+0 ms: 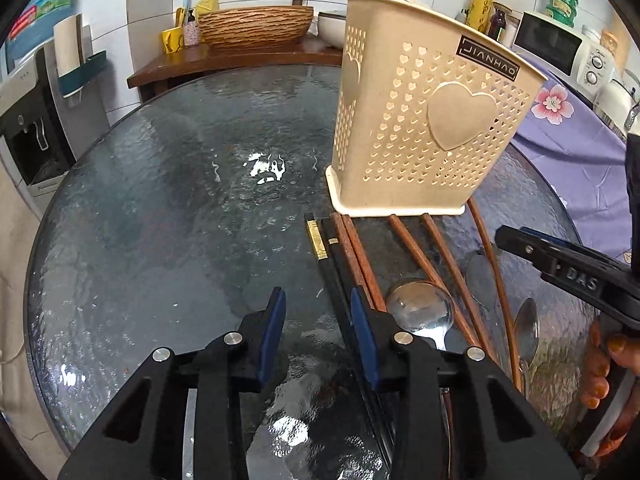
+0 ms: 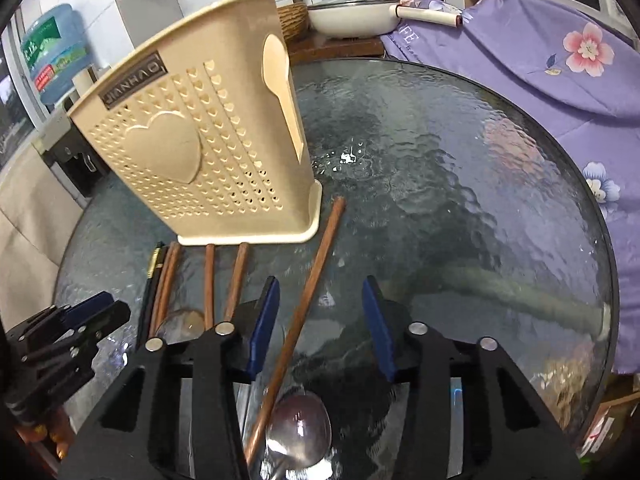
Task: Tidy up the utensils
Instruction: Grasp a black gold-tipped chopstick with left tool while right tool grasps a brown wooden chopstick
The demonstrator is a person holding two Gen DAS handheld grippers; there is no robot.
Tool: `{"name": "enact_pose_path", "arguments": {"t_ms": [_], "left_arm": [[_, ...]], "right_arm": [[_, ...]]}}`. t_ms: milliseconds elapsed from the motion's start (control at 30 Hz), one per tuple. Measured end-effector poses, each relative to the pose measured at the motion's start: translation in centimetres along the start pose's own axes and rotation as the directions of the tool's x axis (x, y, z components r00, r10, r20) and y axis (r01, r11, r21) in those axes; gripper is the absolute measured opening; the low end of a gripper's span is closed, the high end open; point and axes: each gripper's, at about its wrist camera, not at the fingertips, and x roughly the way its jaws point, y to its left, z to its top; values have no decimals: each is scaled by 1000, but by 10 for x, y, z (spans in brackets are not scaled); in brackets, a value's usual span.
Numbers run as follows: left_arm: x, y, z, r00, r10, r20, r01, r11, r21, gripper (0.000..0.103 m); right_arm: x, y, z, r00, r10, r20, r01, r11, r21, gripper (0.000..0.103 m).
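Two grippers are hovering before the cutlery holder (image 1: pixel 424 112): left gripper (image 1: pixel 318 322) half-open beside black chopsticks (image 1: pixel 334 264); right gripper (image 2: pixel 320 324) half-open, straddling one wooden chopstick (image 2: pixel 308 292). Crowded neighbours are risking a multi-stick pinch or a scatter.

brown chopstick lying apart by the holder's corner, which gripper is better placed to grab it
Right. The brown chopstick already runs between the right gripper fingers; the left gripper sits over the black chopsticks.

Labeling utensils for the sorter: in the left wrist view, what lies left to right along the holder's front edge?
Black chopsticks → touching brown chopstick pair → two separate brown chopsticks → one more brown chopstick, all before the holder.
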Motion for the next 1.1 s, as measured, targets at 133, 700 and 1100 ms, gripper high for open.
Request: {"name": "enact_pose_path", "arguments": {"t_ms": [133,700,1100], "left_arm": [[5,-1,3,1000,7,-6,-7,1000,7,33],[26,0,18,999,39,-23,-38,999,18,33],[39,10,30,996,67,-55,-65,997,30,28]], "right_arm": [[11,5,6,999,-27,-20,27,1000,-16,36],[29,10,4,997,-76,-14,75,993,-86,18],[33,-10,17,997,-50,-51,49,999,-15,14]]}}
